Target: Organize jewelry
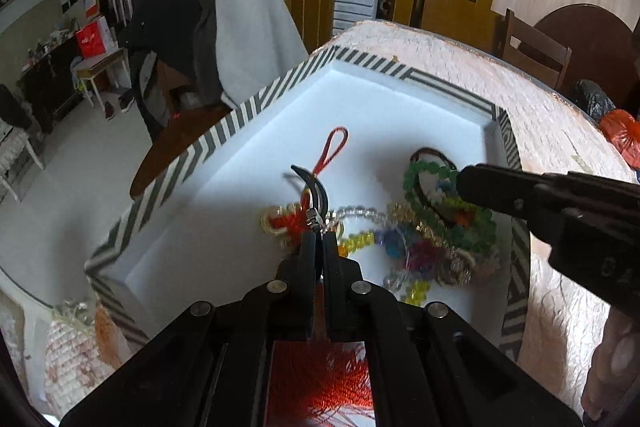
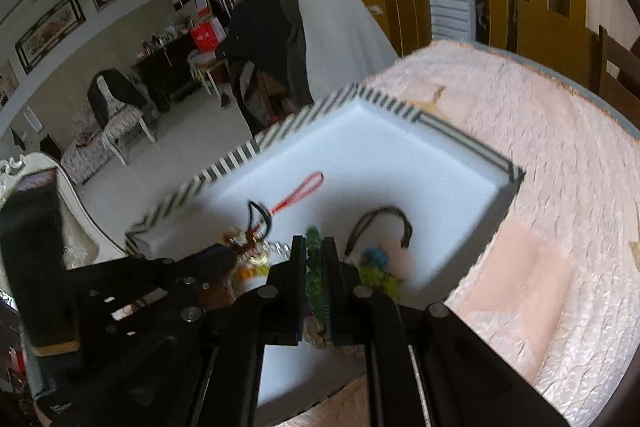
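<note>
A white tray with a black-and-white striped rim (image 1: pixel 256 103) (image 2: pixel 460 131) sits on the table and holds a heap of jewelry. My left gripper (image 1: pixel 319 237) is shut on a red tassel charm (image 1: pixel 320 379) with a dark crescent pendant (image 1: pixel 316 191) and a red cord loop (image 1: pixel 332 151). The tassel hangs between the fingers. My right gripper (image 2: pixel 313 247) is shut on a green bead bracelet (image 2: pixel 314 267) (image 1: pixel 424 187); it enters the left wrist view (image 1: pixel 464 183) from the right. Clear, yellow and multicoloured beads (image 1: pixel 400 247) lie tangled in the tray.
The table has a pale pink textured cloth (image 1: pixel 560 131) (image 2: pixel 540 187). A chair draped with white cloth (image 1: pixel 252 27) stands behind the table's far edge. A beaded item with an orange tassel (image 1: pixel 92 319) lies on the table left of the tray.
</note>
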`<move>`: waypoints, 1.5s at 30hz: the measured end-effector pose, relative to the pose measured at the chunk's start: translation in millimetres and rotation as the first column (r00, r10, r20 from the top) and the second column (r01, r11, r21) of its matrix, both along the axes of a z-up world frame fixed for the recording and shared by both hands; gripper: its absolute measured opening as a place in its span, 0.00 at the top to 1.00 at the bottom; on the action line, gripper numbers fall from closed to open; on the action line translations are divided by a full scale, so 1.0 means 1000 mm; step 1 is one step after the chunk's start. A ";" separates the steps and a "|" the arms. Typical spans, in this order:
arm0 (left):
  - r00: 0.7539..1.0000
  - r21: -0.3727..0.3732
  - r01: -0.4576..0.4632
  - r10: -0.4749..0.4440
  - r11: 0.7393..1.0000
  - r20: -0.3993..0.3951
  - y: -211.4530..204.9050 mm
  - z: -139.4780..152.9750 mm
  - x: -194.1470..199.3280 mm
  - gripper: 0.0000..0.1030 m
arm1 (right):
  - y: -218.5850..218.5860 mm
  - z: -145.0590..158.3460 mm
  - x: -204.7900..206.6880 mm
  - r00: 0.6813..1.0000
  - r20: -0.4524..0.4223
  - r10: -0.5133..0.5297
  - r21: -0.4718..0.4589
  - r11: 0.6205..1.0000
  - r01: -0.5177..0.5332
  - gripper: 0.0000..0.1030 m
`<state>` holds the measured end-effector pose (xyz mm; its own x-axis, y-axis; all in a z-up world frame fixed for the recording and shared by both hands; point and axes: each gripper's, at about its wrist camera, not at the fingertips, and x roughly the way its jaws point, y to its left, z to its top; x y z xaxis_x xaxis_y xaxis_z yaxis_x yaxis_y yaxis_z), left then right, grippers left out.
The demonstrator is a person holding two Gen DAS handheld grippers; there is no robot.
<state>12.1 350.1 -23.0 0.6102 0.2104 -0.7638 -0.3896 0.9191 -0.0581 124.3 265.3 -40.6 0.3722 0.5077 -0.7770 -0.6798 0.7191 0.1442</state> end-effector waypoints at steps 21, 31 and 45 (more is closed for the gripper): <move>0.999 0.053 -0.044 0.043 0.998 0.021 -0.004 0.020 -0.012 0.25 | -0.071 0.048 -0.007 0.991 0.078 -0.106 0.039 0.994 0.103 0.56; 0.996 0.055 -0.078 0.075 0.995 0.054 -0.017 0.053 -0.065 0.25 | -0.073 0.039 -0.035 0.998 0.050 -0.024 0.012 1.000 0.024 0.56; 0.992 0.321 -0.128 0.115 0.939 0.059 -0.074 0.099 -0.117 0.22 | -0.132 0.092 -0.129 0.994 0.099 -0.042 -0.107 0.993 0.053 0.20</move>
<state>-104.9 276.2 76.1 0.5924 0.5161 -0.6186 -0.5028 0.8368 0.2166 -5.2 133.4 51.9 0.4695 0.4016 -0.7863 -0.6516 0.7586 -0.0016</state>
